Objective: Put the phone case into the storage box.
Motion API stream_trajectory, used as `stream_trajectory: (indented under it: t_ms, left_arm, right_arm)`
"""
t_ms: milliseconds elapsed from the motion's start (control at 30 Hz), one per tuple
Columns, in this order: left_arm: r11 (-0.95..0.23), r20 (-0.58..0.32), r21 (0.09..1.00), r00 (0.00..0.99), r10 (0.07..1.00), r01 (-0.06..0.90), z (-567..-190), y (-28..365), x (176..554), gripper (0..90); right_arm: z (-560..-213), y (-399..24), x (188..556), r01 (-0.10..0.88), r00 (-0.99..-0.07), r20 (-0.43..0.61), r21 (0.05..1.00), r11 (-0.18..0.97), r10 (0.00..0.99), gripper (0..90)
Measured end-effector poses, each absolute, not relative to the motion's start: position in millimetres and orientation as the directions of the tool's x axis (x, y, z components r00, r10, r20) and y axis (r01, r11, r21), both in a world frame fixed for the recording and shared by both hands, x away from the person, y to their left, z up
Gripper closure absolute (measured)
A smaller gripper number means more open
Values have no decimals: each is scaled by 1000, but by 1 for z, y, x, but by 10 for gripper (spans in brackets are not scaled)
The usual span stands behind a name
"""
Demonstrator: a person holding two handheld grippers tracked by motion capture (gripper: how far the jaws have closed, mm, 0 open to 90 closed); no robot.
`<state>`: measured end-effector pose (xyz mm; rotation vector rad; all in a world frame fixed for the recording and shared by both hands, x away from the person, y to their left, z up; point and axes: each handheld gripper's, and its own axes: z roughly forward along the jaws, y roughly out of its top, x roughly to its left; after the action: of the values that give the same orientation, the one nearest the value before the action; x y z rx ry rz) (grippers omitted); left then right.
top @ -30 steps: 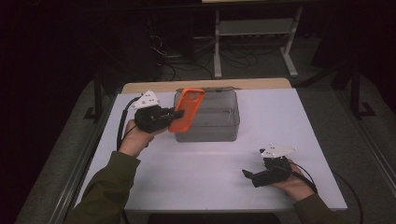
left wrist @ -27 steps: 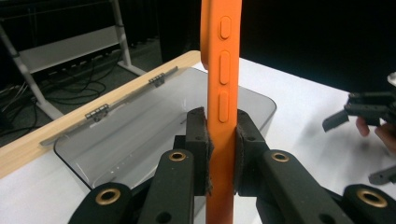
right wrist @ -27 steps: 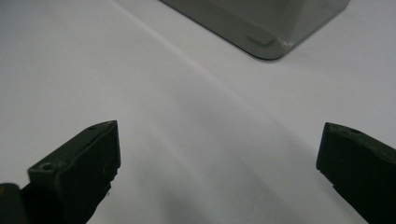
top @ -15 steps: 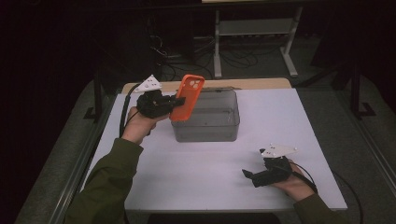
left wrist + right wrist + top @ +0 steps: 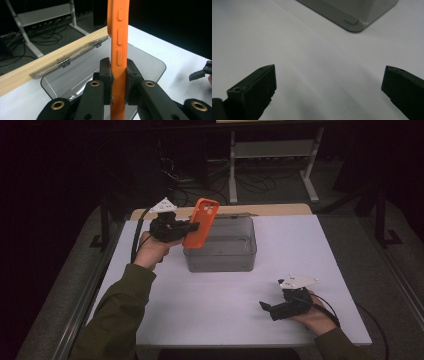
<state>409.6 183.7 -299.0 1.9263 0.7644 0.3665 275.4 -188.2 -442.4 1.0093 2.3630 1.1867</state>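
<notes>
An orange phone case (image 5: 201, 222) is held upright, edge-on between the jaws of my left gripper (image 5: 192, 226), which is shut on it. In the left gripper view the case (image 5: 119, 50) rises between the pads, its side buttons facing the camera. It hangs above the left rim of a clear grey plastic box (image 5: 221, 245) with its lid folded open behind. My right gripper (image 5: 272, 308) rests low on the white table (image 5: 320, 250) at the front right, jaws wide open with nothing between them (image 5: 327, 85).
A wooden strip (image 5: 270, 210) runs along the table's far edge behind the box. A metal stand (image 5: 272, 155) and cables lie on the dark floor beyond. The box's corner (image 5: 354, 23) lies ahead of my right gripper.
My left gripper has lifted the orange case up and slightly back over the box's left rim. The right gripper has stayed put.
</notes>
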Motion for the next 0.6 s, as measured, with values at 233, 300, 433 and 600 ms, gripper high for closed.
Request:
stream_trajectory:
  t_ms: [233, 300, 433, 600]
  left_arm:
    - [-338, -89, 850, 743, 664, 404, -300, 178, 418, 793]
    - [-341, -99, 840, 738, 667, 421, -301, 177, 421, 793]
    - [-352, -104, 821, 725, 681, 449, -302, 174, 426, 793]
    - [-367, -108, 795, 708, 698, 483, -303, 170, 432, 793]
  right_arm:
    - [-442, -188, 275, 455, -703, 38, 791, 409, 710, 0]
    - [-442, -188, 275, 452, -704, 34, 792, 410, 709, 0]
    - [-442, -188, 275, 450, -705, 33, 793, 411, 708, 0]
    - [-442, -188, 275, 445, -708, 30, 795, 413, 706, 0]
